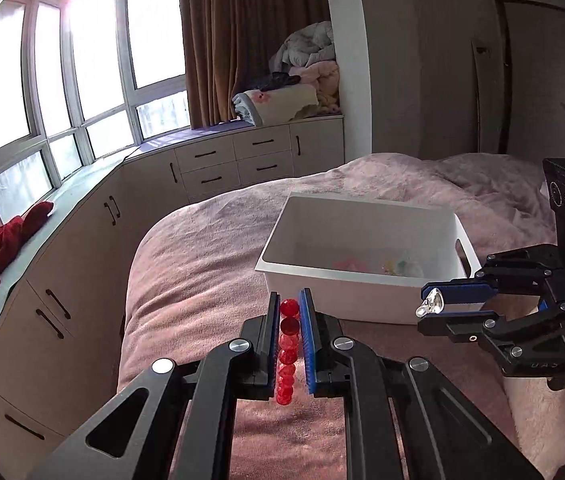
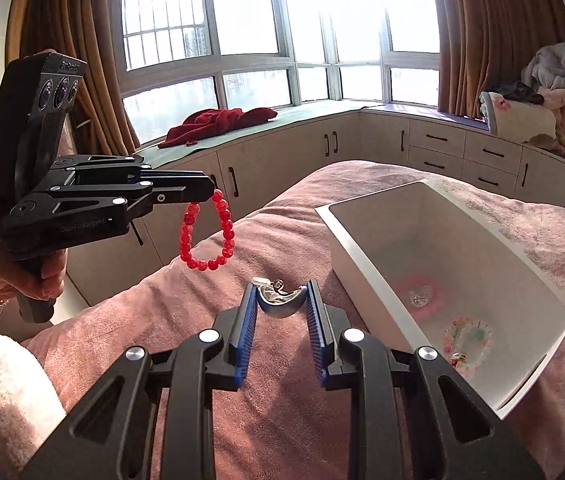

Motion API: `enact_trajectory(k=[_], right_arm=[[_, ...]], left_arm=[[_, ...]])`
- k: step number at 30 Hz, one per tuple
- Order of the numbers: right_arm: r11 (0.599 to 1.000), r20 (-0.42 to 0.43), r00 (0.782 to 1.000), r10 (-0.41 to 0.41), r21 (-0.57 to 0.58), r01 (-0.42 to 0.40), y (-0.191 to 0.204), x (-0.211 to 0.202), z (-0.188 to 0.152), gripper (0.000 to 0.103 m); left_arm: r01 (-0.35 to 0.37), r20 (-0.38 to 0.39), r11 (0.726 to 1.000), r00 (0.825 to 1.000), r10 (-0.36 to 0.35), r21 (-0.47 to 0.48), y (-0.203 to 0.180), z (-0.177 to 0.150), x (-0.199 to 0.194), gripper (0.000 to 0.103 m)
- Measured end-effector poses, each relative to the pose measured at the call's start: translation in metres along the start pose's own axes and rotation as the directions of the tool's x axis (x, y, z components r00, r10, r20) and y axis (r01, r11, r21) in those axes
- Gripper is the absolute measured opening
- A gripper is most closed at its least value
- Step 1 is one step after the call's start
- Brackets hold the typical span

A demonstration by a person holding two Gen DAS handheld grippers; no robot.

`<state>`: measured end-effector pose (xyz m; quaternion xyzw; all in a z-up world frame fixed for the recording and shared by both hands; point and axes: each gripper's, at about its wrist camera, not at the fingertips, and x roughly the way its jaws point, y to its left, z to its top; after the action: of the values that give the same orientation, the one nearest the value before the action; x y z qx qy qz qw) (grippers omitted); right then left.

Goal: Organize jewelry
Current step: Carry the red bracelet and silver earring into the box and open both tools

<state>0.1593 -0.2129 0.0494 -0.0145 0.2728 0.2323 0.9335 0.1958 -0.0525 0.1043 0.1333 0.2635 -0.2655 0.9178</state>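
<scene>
Dangling from the clamped left gripper [image 2: 212,194] at left of frame, a red bead bracelet [image 2: 206,232] hangs; the right gripper [image 2: 281,300] pinches a silver ring [image 2: 280,300] (lower centre) beside the white bin [image 2: 362,240].

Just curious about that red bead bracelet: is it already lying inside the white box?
No, the red bead bracelet hangs in the air from the left gripper, apart from the white box.

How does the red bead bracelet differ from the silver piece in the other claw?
The bracelet is red, round beads; the silver piece is shiny metal. The bracelet hangs as a loop below the left claw; the silver piece sits wedged between the pads of the right claw. Both are held above the bed, near the white bin.
</scene>
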Motion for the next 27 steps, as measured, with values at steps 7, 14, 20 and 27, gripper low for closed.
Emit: enact_trajectory(k=[7,14,20,27], right_arm=[[0.998,0.090,0.994,-0.054,0.042,0.050,-0.033,-0.042,0.015,0.025],[0.989,0.122,0.986,-0.118,0.103,0.106,-0.079,-0.066,0.017,0.025],[0.978,0.118,0.979,-0.168,0.142,0.151,-0.113,-0.073,0.008,0.025],[0.966,0.051,0.980,-0.194,0.183,0.182,-0.152,-0.061,-0.004,0.025]], left_arm=[[0.040,0.035,0.999,0.999,-0.041,0.030,-0.017,0.043,-0.013,0.015],[0.109,0.065,0.994,0.992,-0.108,-0.022,-0.020,0.084,0.002,0.015],[0.169,0.053,0.985,0.984,-0.168,-0.025,-0.028,0.115,0.041,0.015],[0.187,-0.017,0.982,0.982,-0.187,-0.002,-0.045,0.132,0.112,0.015]])
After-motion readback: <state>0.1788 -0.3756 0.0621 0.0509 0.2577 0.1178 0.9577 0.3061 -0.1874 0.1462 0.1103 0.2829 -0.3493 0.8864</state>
